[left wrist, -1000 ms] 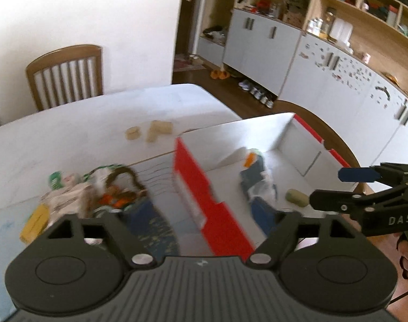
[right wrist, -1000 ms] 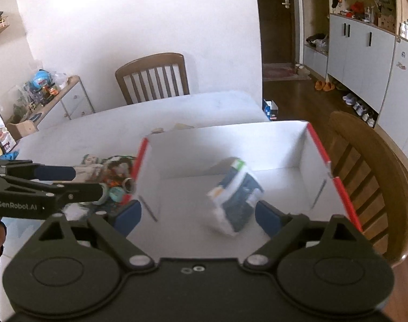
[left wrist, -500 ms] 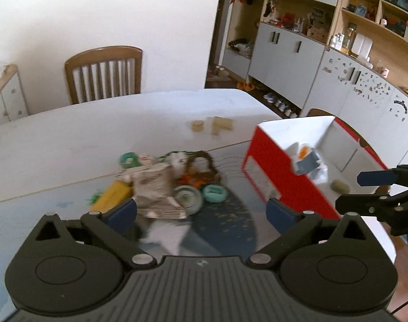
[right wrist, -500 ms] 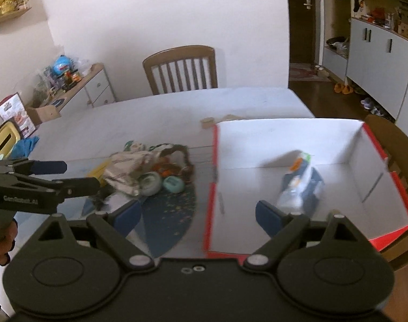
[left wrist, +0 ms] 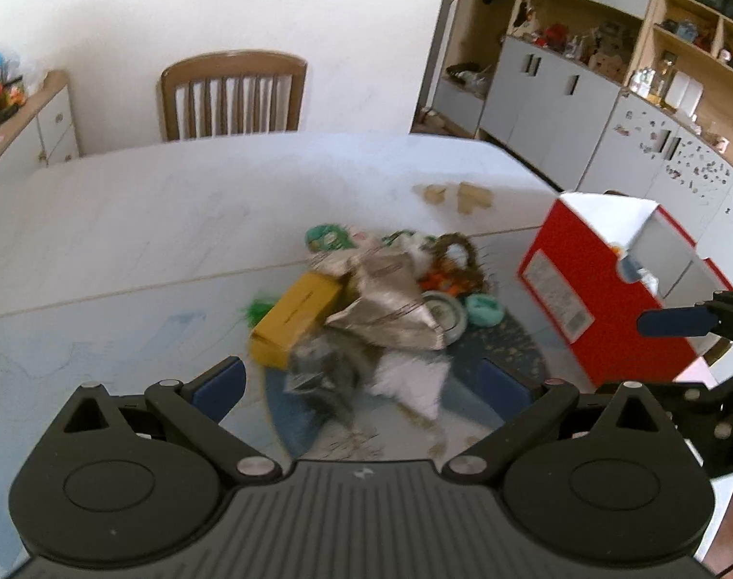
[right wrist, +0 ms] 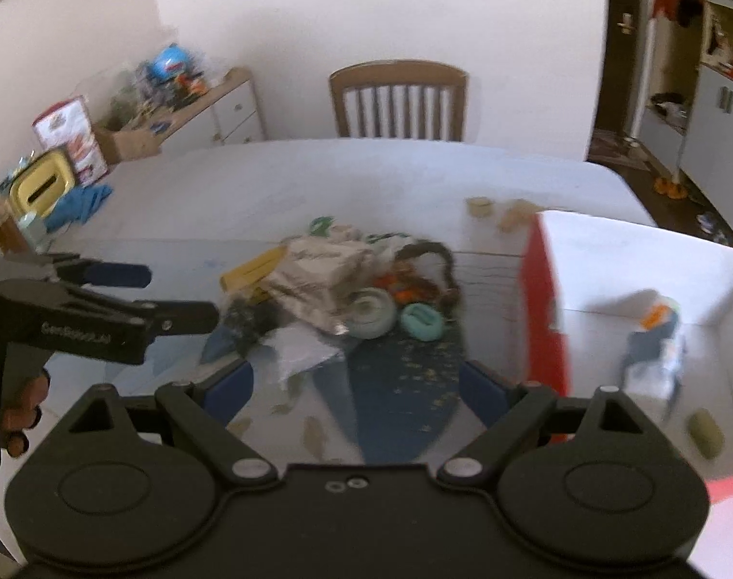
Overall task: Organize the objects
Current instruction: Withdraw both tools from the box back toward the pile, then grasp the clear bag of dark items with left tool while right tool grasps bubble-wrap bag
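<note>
A pile of loose objects lies on the white table: a silver foil bag (left wrist: 388, 304) (right wrist: 318, 275), a yellow box (left wrist: 296, 321), a teal ring (left wrist: 484, 311) (right wrist: 421, 321), a grey round tin (right wrist: 368, 313) and a white pouch (left wrist: 409, 379). A red and white box (left wrist: 602, 289) (right wrist: 542, 299) stands to the right, holding a blue packet (right wrist: 653, 347) and a small olive cylinder (right wrist: 704, 432). My left gripper (left wrist: 361, 383) is open and empty, just before the pile. My right gripper (right wrist: 354, 386) is open and empty, over the dark round mat (right wrist: 395, 381).
A wooden chair (left wrist: 231, 94) stands behind the table. Two small cardboard pieces (left wrist: 458, 193) lie on the far table. A sideboard with toys (right wrist: 187, 96) is at the left. Cabinets (left wrist: 559, 101) line the right wall.
Both grippers have swung left, away from the box, and now face the pile. The blue packet, in the air a second ago, rests inside the box.
</note>
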`<state>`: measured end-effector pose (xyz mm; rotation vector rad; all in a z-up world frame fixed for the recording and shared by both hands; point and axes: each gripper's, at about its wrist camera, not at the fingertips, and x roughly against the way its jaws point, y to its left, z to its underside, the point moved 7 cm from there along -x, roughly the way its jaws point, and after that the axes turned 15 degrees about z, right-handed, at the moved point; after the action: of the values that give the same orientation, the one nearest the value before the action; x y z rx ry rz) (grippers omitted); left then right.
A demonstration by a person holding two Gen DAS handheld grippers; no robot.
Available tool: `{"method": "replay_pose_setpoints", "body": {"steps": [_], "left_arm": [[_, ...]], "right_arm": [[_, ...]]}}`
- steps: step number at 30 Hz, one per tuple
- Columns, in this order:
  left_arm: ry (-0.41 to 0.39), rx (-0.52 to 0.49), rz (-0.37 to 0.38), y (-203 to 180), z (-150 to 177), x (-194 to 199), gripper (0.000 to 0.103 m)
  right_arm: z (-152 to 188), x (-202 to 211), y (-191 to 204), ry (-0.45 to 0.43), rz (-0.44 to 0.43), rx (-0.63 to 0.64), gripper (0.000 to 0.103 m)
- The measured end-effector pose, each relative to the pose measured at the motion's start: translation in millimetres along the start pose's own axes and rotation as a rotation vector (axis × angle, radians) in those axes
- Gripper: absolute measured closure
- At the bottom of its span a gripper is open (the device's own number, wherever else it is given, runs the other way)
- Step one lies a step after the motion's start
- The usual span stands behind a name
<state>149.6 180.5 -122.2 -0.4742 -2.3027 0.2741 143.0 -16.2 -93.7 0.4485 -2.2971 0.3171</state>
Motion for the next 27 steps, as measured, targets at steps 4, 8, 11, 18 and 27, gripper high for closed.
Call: {"method": "replay_pose_setpoints", "body": {"steps": [4, 8, 11, 18, 27], "left_arm": [[0.016, 0.001, -0.008, 16.4, 5.5, -9.3, 0.000], [0.036, 0.030, -0.002, 32.5, 11.0, -21.4, 0.000], [0.046, 0.063, -0.001, 43.7, 13.8, -29.7, 0.000], [0.065, 0.088, 0.024, 56.8, 17.6, -45.5, 0.000], [0.085, 0.070, 0.088, 53.0, 15.3, -59.2, 0.012]], "right_arm": [[-0.4, -17.8, 20.3, 0.012, -0.022, 0.047, 0.012], [2.0, -38.2, 34.4, 0.043, -0.032, 0.069, 0.013], [4.0, -52.1, 43.1, 0.064, -0.042, 0.086, 0.015], [4.9, -82.2, 56.5, 0.099, -0.039, 0.126, 0.019], [5.5, -106.9, 55.1, 0.133, -0.065, 0.090, 0.028]]}}
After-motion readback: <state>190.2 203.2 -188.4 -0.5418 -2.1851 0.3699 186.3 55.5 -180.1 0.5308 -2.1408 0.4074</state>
